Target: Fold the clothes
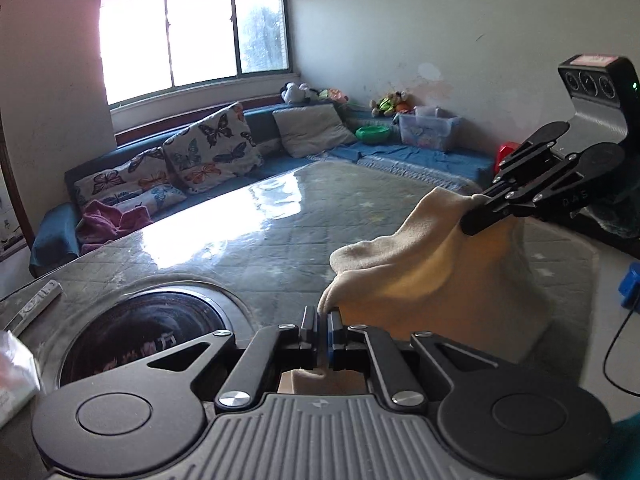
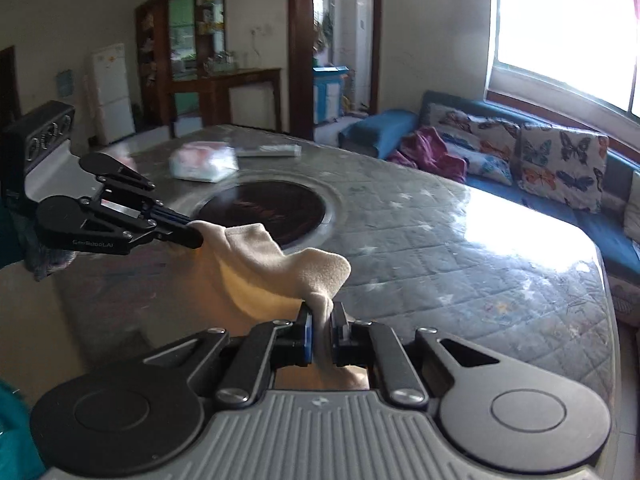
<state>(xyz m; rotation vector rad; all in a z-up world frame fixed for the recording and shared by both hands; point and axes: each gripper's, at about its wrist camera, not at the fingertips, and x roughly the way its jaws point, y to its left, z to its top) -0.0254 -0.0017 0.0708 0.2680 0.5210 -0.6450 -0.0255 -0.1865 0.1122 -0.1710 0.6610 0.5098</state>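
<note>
Left gripper [image 1: 322, 320] fingers clamp cream cloth [image 1: 420, 264] corner | right gripper [image 2: 322, 320] fingers clamp opposite corner

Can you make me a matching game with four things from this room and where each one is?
Things:
1. cream cloth
2. butterfly cushion
3. green bowl
4. remote control

Places:
A. on the blue sofa under the window
B. lying flat on the table near the dark round inset
C. pinched between the left gripper and the right gripper
D. on the blue bench beside a clear plastic box

Pairs: 1-C, 2-A, 3-D, 4-B
</note>
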